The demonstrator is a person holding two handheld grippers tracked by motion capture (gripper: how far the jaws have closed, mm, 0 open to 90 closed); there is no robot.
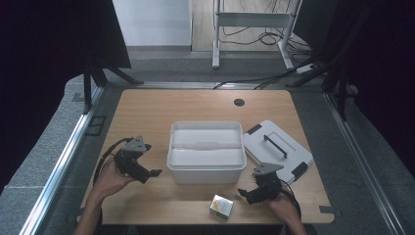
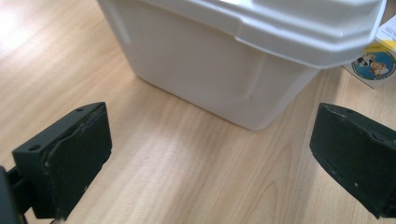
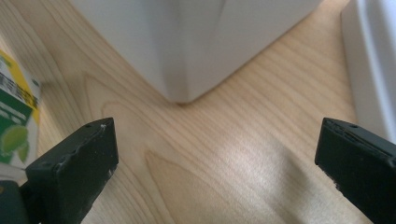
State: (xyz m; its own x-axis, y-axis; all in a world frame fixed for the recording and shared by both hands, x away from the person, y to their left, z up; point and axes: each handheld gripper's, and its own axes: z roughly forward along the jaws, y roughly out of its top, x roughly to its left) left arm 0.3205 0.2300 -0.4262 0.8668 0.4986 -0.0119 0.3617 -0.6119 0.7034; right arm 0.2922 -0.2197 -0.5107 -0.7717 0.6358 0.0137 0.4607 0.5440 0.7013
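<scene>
A white plastic bin (image 1: pixel 206 152) stands open in the middle of the wooden table (image 1: pixel 147 112); its near corner shows in the left gripper view (image 2: pixel 233 70) and in the right gripper view (image 3: pixel 196 42). Its lid (image 1: pixel 276 147) with a black handle lies flat to the right. A small yellow and green carton (image 1: pixel 221 206) stands at the front edge, also seen at the frame edge as a carton (image 2: pixel 378 60) and as a carton (image 3: pixel 14 126). My left gripper (image 1: pixel 150 175) is open left of the bin. My right gripper (image 1: pixel 243 194) is open just right of the carton. Both hold nothing.
A round cable hole (image 1: pixel 239 102) sits near the table's far edge. Metal rails (image 1: pixel 63 161) run along both sides of the table. A white desk frame (image 1: pixel 254 24) and cables stand on the floor beyond. Dark curtains hang at left and right.
</scene>
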